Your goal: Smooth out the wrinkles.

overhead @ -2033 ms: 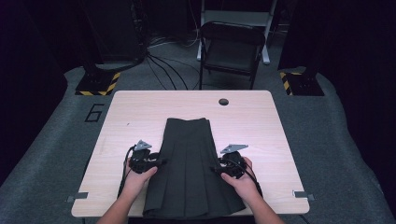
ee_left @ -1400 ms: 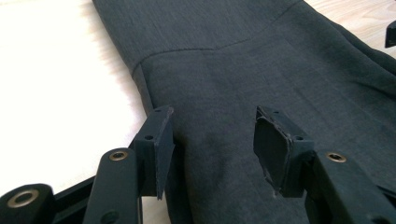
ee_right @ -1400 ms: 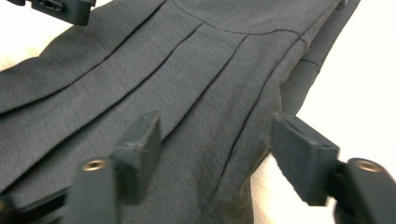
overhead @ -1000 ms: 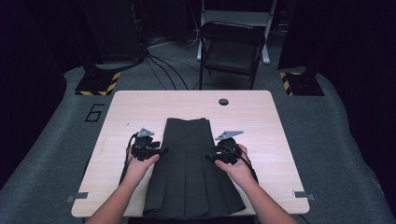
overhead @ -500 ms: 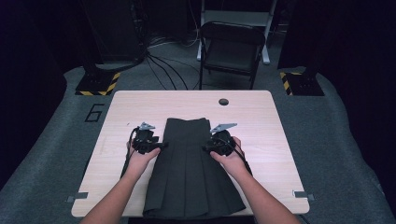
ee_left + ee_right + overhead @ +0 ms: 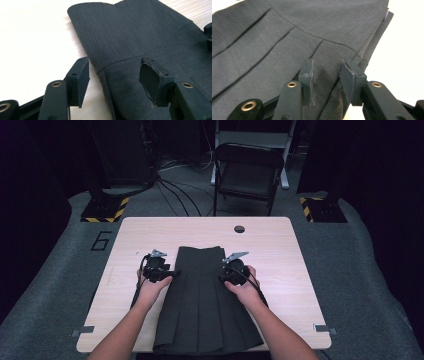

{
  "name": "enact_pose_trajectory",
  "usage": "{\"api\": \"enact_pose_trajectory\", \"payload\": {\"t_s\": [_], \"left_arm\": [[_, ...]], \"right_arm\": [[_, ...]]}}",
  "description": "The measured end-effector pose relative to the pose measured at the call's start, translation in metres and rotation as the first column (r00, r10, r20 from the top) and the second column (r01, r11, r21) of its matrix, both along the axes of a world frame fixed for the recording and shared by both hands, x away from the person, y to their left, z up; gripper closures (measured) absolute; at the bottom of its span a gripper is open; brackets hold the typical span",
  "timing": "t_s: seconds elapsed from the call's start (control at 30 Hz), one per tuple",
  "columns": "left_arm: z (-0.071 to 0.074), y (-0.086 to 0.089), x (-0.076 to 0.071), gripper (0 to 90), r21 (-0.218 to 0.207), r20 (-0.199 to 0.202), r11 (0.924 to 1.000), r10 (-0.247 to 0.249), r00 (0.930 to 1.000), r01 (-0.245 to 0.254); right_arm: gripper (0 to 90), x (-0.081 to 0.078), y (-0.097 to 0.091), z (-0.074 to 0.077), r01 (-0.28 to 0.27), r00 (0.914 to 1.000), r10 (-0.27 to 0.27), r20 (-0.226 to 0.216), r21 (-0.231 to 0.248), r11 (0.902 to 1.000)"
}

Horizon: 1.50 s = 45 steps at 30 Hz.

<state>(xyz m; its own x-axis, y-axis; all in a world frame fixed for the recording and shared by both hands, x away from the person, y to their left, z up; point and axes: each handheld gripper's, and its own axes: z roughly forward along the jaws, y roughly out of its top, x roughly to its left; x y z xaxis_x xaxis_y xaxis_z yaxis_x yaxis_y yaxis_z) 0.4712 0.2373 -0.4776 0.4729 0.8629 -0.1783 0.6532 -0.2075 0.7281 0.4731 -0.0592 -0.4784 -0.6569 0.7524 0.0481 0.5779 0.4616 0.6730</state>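
Note:
A dark grey pleated skirt point(image 6: 205, 305) lies flat on the light wooden table point(image 6: 300, 270), waistband at the far end. My left gripper point(image 6: 161, 269) is at the skirt's left edge just below the waistband. In the left gripper view it point(image 6: 116, 80) stands open astride that edge of the skirt point(image 6: 140, 32), pads clear of the cloth; its jaws have just been opening a little. My right gripper point(image 6: 233, 269) rests on the skirt near its right edge. Its jaws point(image 6: 327, 80) have just been closing, with a strip of skirt point(image 6: 287, 37) cloth between them and a gap still showing.
A round cable hole point(image 6: 239, 228) is in the far part of the tabletop. A black chair point(image 6: 247, 170) stands behind the table, with cables on the floor. Bare wood lies to both sides of the skirt.
Both hands have travelled up the skirt toward the waistband. The right gripper has shifted inward onto the cloth and its jaws have narrowed.

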Motion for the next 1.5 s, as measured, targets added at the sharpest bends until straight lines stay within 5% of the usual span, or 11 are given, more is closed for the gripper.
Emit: {"api": "enact_pose_trajectory", "payload": {"t_s": [0.57,0.73,1.13,1.5], "left_arm": [[-0.01,-0.004,0.013,39.9,0.054,-0.005,0.9983,-0.023,0.9997,0.023],[-0.016,-0.009,0.016,39.5,0.034,-0.016,0.9994,0.005,0.9999,-0.004],[-0.03,-0.013,0.025,36.1,0.062,-0.052,0.998,0.013,0.9985,-0.01],[-0.032,-0.014,0.024,53.2,0.032,-0.079,0.9993,-0.015,0.9968,0.018]], "right_arm": [[63.1,0.006,-0.003,-0.018,0.047,0.9986,-0.048,-0.024,-0.052,0.9976],[63.9,0.005,-0.006,-0.025,0.04,0.9992,-0.04,-0.006,-0.053,0.9978],[65.3,0.004,-0.006,-0.026,0.027,0.9996,-0.026,0.011,-0.072,0.997],[65.7,0.007,-0.008,-0.026,0.013,0.9999,-0.013,-0.006,-0.066,0.9977]]}}
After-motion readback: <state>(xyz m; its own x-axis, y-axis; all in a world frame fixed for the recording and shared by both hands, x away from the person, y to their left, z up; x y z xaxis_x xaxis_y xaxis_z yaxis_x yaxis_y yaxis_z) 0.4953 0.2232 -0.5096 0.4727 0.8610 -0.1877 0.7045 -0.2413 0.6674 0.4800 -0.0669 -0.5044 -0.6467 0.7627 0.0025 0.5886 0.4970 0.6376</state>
